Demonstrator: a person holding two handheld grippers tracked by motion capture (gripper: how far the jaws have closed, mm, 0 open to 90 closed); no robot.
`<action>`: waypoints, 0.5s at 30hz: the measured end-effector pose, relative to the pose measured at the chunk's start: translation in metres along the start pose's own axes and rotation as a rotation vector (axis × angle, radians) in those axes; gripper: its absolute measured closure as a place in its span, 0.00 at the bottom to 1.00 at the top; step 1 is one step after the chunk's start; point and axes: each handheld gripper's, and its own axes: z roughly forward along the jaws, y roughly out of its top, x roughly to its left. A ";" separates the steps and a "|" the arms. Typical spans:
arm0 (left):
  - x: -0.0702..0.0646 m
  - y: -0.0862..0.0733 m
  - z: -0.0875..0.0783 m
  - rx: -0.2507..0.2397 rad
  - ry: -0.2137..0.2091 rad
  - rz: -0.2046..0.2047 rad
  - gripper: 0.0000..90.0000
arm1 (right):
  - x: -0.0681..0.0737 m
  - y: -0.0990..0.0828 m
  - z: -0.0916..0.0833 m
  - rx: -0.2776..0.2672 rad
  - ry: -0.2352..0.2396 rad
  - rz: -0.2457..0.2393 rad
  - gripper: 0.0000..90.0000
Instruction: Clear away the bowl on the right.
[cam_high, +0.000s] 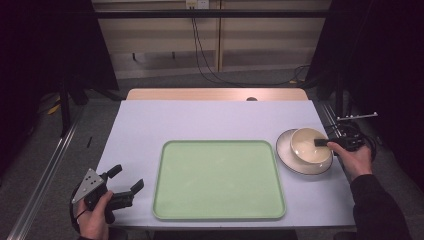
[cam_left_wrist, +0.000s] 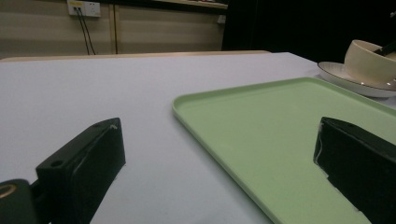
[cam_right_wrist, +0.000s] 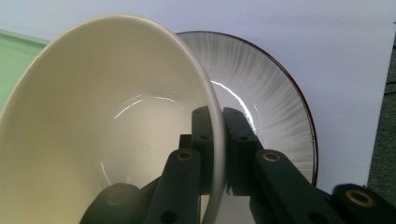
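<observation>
We have the right tongs (cam_right_wrist: 217, 140) clamped on the rim of the cream bowl (cam_high: 310, 146), one jaw inside the wall and one outside, as the right gripper view shows plainly; the bowl sits on the grey-streaked plate (cam_high: 286, 153) at the right of the high view, just beside the green tray (cam_high: 218, 212). To do this step well, we judge that the pinch should stay firm and square on the rim, since a thin glazed wall can pivot between the pads once the bowl leaves the plate; we should lift straight up first, so the foot of the bowl clears the plate without dragging it, and keep the bowl level before carrying it anywhere. The bowl looks tilted in the right gripper view, though that may be the camera's own angle. The left tongs (cam_high: 127, 187) rest at the lower left of the high view, jaws wide apart and holding nothing, well apart from the bowl. The tray lies empty in the middle of the bench (cam_high: 210, 120), and its raised lip is the only obstacle on a path toward the centre. Cables (cam_high: 200, 50) hang at the upper middle, far from the work.
</observation>
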 end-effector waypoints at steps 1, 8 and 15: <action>0.000 0.000 0.000 0.000 0.000 0.000 0.02 | 0.000 0.000 -0.001 -0.002 0.003 0.001 0.94; 0.000 0.000 -0.001 0.005 0.004 0.005 0.02 | 0.004 0.001 -0.004 -0.007 0.010 -0.009 0.94; 0.000 0.000 -0.001 0.006 0.009 0.004 0.02 | 0.004 0.002 -0.009 -0.023 0.016 -0.008 0.94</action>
